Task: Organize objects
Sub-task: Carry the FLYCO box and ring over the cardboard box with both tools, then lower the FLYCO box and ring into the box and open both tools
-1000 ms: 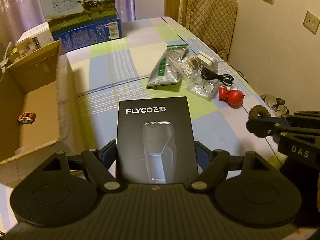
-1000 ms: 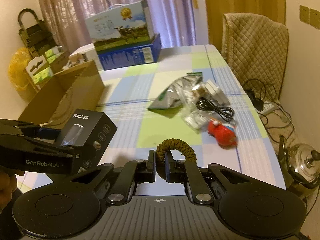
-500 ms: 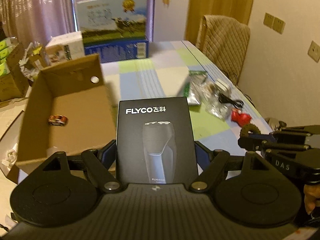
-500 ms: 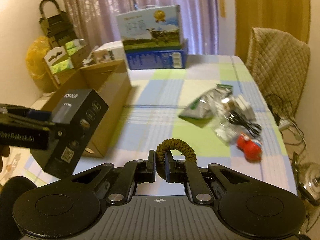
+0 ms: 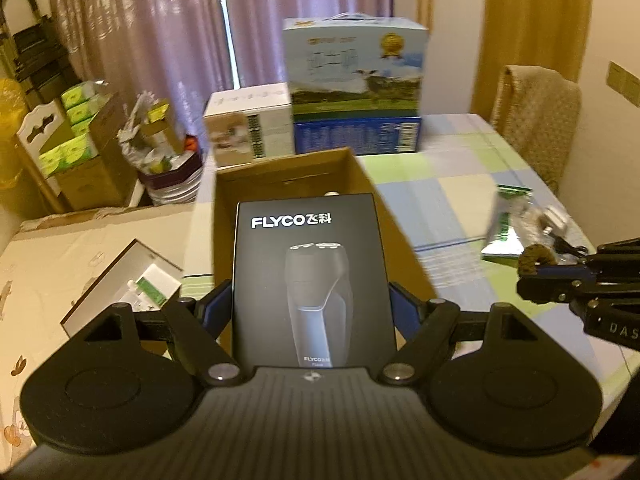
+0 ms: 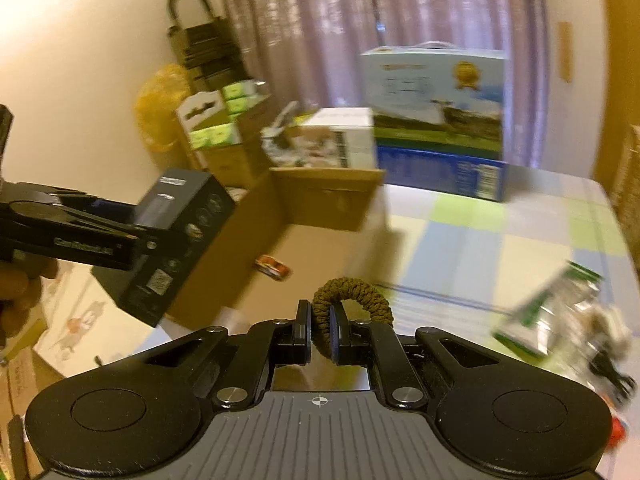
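The tabletop had a checked cloth on it. An open cardboard box sat at its left edge, and a little toy car lay inside on the bottom. Two big milk boxes stood stacked at the far edge. The left gripper was squeezing a black shaver box by its two sides, up in the air just in front of the cardboard box. The right gripper was pinched tight on a small brown hair tie, held up over the tabletop. Shiny packets lay near the right edge.
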A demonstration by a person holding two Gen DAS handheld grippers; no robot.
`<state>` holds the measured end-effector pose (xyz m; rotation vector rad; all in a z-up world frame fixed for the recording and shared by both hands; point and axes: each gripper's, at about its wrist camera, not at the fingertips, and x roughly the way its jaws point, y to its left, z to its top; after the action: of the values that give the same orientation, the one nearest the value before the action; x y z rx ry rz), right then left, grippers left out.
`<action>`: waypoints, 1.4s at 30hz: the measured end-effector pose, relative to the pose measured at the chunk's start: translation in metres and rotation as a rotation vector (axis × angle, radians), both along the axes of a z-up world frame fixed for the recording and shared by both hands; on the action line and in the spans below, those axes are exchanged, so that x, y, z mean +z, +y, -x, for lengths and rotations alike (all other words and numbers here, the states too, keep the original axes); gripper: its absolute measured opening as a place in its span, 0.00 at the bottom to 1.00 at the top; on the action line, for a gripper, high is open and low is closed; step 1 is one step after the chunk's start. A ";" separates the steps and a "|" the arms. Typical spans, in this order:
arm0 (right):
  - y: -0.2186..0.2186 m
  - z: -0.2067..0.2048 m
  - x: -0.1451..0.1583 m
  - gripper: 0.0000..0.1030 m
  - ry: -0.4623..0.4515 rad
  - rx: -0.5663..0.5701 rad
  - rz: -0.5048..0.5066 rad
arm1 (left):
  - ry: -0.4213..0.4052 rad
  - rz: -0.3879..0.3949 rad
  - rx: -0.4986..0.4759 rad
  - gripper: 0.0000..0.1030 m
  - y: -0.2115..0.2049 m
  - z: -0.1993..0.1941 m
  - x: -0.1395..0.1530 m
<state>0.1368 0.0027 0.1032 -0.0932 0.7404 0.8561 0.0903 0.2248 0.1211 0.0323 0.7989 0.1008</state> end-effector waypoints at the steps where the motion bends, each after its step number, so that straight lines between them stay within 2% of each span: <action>1: 0.011 -0.003 -0.002 0.05 0.002 0.018 0.004 | 0.006 0.000 0.003 0.74 0.006 -0.004 -0.002; 8: 0.074 -0.032 -0.020 0.05 0.010 0.112 0.052 | 0.046 0.012 0.007 0.75 0.030 -0.032 -0.021; 14: 0.090 -0.045 -0.041 0.05 0.042 0.126 0.088 | 0.068 0.043 0.001 0.75 0.039 -0.051 -0.043; 22: 0.090 -0.051 -0.057 0.05 0.068 0.119 0.106 | 0.090 0.080 0.016 0.77 0.042 -0.068 -0.067; 40: 0.097 -0.050 -0.056 0.06 0.087 0.147 0.068 | 0.054 0.066 0.068 0.80 0.059 -0.048 -0.055; 41: 0.098 -0.050 -0.056 0.07 0.092 0.158 0.059 | 0.053 0.066 0.070 0.80 0.060 -0.047 -0.055; 42: 0.098 -0.051 -0.057 0.16 0.102 0.170 0.049 | 0.053 0.065 0.071 0.81 0.059 -0.046 -0.055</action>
<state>0.1875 0.1009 0.0463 -0.1591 0.8580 1.0106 0.1367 0.2842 0.0663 -0.0553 0.8565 0.1416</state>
